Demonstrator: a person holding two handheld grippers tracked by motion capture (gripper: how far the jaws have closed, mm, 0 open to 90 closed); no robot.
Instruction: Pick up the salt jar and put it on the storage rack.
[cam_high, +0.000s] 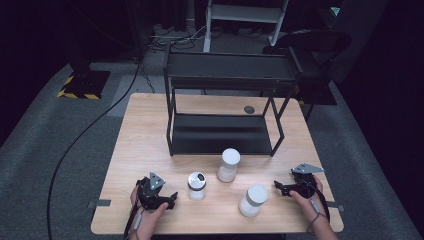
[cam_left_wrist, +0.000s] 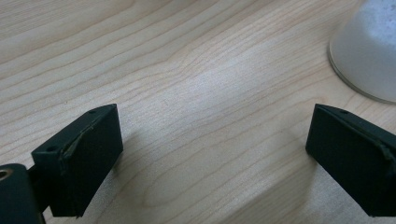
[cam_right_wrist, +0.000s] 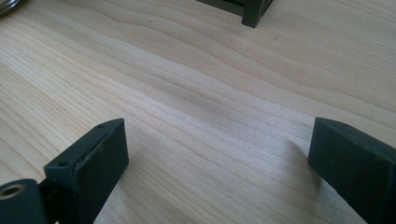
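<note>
1. Three white cylindrical containers stand upright on the wooden bench (cam_high: 150, 125), apart from one another. None is held or touched.
2. The open-topped container (cam_high: 196, 185) stands at about 3 o'clock from the left gripper (cam_high: 171, 198), just beside it. In the left gripper view its white base (cam_left_wrist: 369, 51) shows at 1 o'clock, beyond the right-hand finger.
3. The capped container (cam_high: 253, 200) stands at about 9 o'clock from the right gripper (cam_high: 278, 187), near it. The tall capped container (cam_high: 228, 165) stands between the other two and further back, close to the front edge of the rack.
4. The left gripper's fingers (cam_left_wrist: 79, 158) are spread wide with only bare wood between them. The right gripper's fingers (cam_right_wrist: 88, 168) are equally wide apart, likewise holding nothing.
5. Both grippers rest low at the near edge of the bench, each in a hand, pointing inward toward the containers.
6. A black two-tier rack (cam_high: 225, 107) stands at 12 o'clock from the containers. Both its shelves are bare.
7. Judged from this layout, the work is likely at its start: no container is gripped or on the rack, so all three are left to handle.
8. Count: three containers, one rack, two grippers, one bench.
</note>
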